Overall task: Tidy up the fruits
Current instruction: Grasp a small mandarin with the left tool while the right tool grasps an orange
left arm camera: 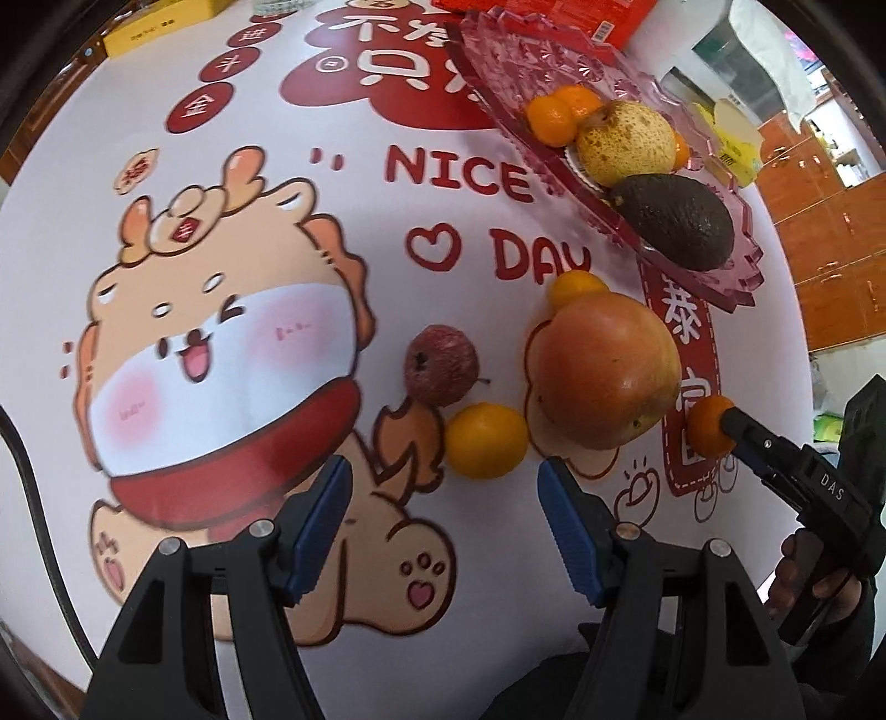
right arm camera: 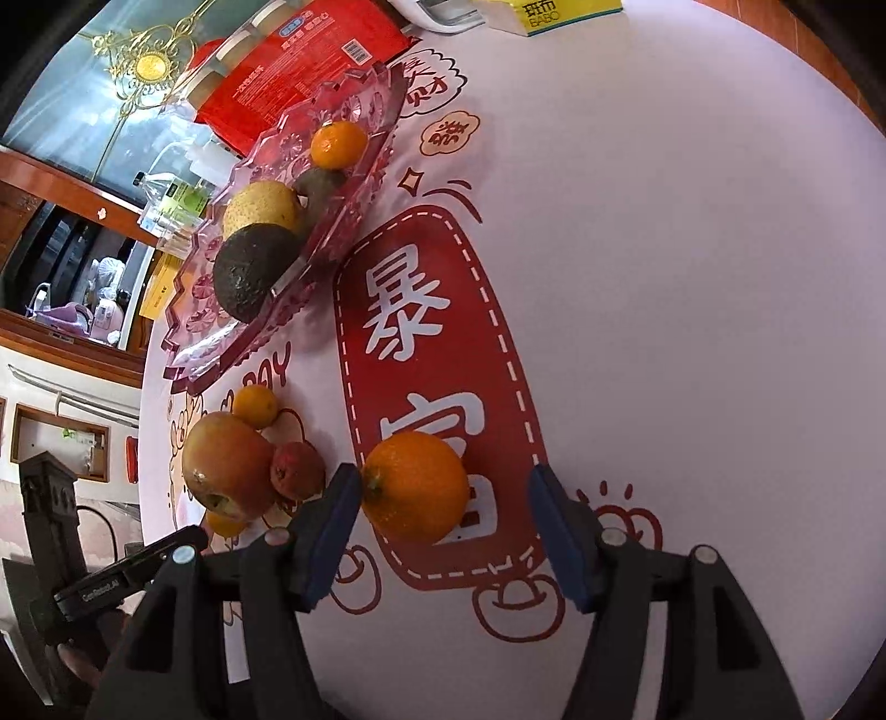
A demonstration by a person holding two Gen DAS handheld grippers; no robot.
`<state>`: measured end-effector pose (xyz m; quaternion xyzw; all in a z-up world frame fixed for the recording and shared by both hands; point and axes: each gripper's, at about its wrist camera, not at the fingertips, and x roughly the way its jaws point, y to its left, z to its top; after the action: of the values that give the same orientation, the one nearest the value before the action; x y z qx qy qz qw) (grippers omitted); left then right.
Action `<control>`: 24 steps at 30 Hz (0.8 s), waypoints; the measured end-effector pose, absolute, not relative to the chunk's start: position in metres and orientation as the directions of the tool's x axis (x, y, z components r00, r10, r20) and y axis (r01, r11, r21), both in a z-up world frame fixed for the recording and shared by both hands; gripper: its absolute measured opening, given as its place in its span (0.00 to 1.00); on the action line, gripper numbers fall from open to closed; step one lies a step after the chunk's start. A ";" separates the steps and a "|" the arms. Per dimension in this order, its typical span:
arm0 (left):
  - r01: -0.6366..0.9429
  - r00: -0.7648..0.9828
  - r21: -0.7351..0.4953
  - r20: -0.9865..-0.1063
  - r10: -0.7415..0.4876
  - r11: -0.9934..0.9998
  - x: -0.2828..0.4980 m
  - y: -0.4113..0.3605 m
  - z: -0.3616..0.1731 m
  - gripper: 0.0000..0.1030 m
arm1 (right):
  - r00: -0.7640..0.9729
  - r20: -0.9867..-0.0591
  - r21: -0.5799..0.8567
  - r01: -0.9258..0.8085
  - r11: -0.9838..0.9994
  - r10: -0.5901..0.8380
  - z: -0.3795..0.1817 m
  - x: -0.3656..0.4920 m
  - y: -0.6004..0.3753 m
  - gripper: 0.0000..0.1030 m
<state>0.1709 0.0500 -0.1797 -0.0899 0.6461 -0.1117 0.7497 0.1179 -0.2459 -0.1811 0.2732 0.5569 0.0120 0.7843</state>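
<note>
A pink glass tray [left arm camera: 554, 72] [right arm camera: 354, 111] holds small oranges [left arm camera: 548, 119], a yellow pear [left arm camera: 626, 141] [right arm camera: 260, 207] and a dark avocado [left arm camera: 678, 219] [right arm camera: 249, 271]. On the printed tablecloth lie a large apple [left arm camera: 606, 368] [right arm camera: 224, 462], a small red fruit [left arm camera: 440, 365] [right arm camera: 296, 468] and small oranges [left arm camera: 487, 440] [left arm camera: 576, 288] [right arm camera: 255, 406]. My left gripper [left arm camera: 443, 515] is open just short of the near orange. My right gripper [right arm camera: 437, 531] [left arm camera: 728, 426] is open around another orange [right arm camera: 415, 487] [left arm camera: 706, 423], its left pad touching it.
A red packet [right arm camera: 299, 61] [left arm camera: 554, 16] lies behind the tray. Yellow boxes [left arm camera: 160, 22] [right arm camera: 554, 14] sit at the table's far edge. Wooden cabinets [left arm camera: 830, 221] stand beyond the table. The white cloth to the right in the right wrist view is bare.
</note>
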 end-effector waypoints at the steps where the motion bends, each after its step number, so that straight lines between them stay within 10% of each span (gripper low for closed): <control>1: 0.049 0.143 -0.283 -0.947 -0.287 0.958 0.172 0.049 -0.182 0.66 | 0.377 -0.867 0.442 0.281 0.852 0.325 -0.182 0.119 -0.245 0.61; 24: 0.066 0.165 -0.351 -0.919 -0.358 0.934 0.189 0.031 -0.196 0.37 | 0.334 -0.899 0.364 0.213 0.907 0.282 -0.181 0.129 -0.225 0.45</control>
<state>0.1886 0.0313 -0.1963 -0.1155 0.6305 -0.1404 0.7546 0.1293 -0.2248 -0.1807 0.2149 0.5767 0.0219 0.7879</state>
